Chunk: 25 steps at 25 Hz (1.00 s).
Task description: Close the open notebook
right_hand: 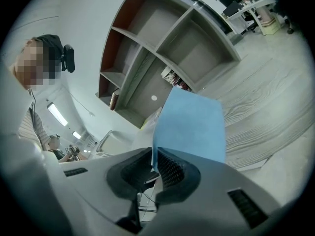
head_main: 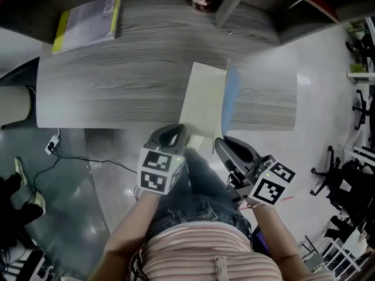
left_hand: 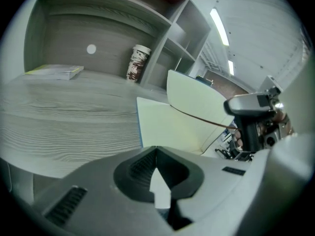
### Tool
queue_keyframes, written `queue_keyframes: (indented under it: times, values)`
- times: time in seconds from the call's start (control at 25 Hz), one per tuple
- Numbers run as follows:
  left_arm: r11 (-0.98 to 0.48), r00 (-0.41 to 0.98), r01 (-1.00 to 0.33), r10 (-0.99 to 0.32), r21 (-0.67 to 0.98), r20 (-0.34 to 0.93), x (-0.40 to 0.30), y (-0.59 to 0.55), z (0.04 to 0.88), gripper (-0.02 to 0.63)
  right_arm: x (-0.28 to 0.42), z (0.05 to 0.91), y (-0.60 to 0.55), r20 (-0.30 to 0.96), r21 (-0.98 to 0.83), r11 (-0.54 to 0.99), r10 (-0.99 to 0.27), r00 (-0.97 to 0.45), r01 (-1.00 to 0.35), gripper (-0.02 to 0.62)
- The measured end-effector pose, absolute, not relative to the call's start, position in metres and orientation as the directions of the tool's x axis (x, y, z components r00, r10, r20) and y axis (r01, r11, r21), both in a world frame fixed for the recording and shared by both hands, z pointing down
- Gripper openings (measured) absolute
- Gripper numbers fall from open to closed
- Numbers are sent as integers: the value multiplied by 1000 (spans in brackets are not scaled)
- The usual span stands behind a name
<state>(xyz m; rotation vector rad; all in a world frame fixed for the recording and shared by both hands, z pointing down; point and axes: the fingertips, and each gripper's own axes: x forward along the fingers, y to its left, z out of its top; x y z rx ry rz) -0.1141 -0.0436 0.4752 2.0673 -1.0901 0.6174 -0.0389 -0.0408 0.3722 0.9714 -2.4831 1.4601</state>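
My right claw (right_hand: 153,154) was clenched on the near edge of the blue cover (right_hand: 189,122), the thin board standing between the ribbed pads. That cover rose upright from the notebook (head_main: 202,98), whose cream page lay flat just ahead of both claws, near the front edge of the desk (head_main: 117,81). My left claw (left_hand: 156,149) hovered beside the right one, jaws closed tip to tip with nothing between them, low over the page's near corner. From the left gripper view the cover's pale inner face leaned over the page, off to that claw's right.

Containers next. A paper cup (left_hand: 139,63) stood well beyond the notebook, at the foot of the shelf unit (right_hand: 162,48); I couldn't see what was in it. The open shelf compartments looked mostly bare, with some small things low down that I couldn't make out.

Far ahead and left of the claws lay a closed book with a yellow edge (head_main: 88,19). Under the grey wood-grain desk ran a glossy pale floor (head_main: 328,69), a black cable (head_main: 70,157) trailing on my left, and office chairs (head_main: 351,180) off to my right.
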Motion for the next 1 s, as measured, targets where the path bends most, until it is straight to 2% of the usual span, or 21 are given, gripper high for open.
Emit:
queue_keyframes:
  times: [0.44,1.0]
  values:
    - [-336,513,-858,-534,389,671,-122,-39,478,12,-67,394,-47,430,-747,376,-354,-830,-548,40]
    - [-266,486,-872,-571,411,661,-131,-33,477,12,-90,425,-50,487,-726,405,-267,-832,-555,52]
